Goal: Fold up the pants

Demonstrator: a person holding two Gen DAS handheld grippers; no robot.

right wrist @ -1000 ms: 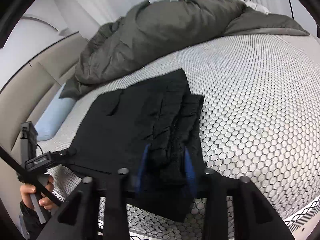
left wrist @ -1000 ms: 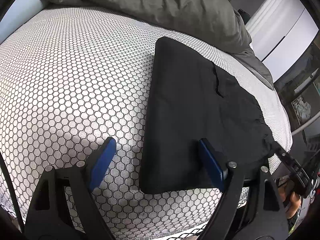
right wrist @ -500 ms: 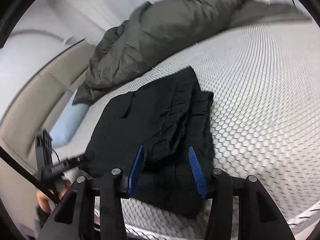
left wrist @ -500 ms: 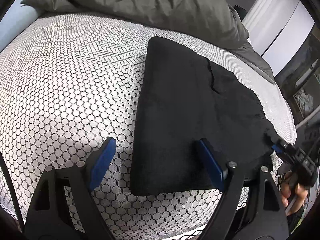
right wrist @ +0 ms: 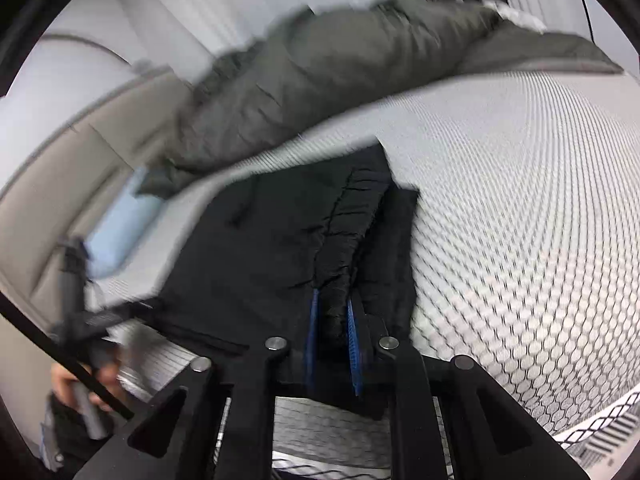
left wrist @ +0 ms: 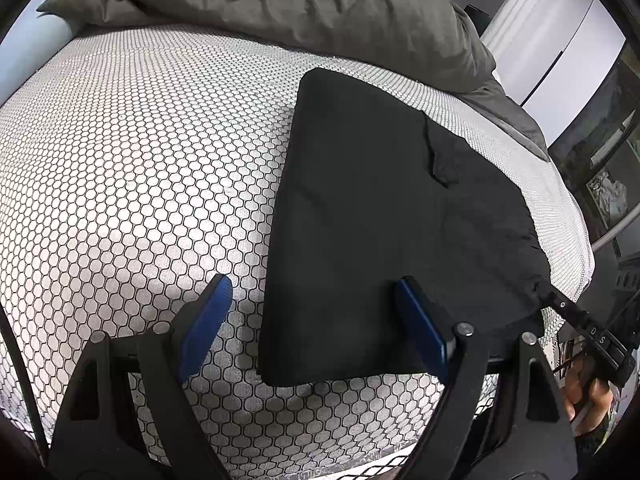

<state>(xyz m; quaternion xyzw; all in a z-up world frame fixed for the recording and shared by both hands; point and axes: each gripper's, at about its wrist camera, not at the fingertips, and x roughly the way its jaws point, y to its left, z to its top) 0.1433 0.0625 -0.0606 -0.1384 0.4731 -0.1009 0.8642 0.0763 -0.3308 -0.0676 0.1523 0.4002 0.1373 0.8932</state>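
Just narrowed, the right claw (right wrist: 332, 320) is pinched onto the folded black fabric pants (right wrist: 304, 240) near the bed's (left wrist: 120, 160) edge; the left claw (left wrist: 312, 320) is held wide, empty. Lifting that bunched edge over appears next.

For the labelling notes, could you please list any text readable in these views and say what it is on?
"D S": white letters on the black body of the right tool, seen at the right edge of the left wrist view.
Nothing else is readable; the pants, bed sheet and duvet carry no text.
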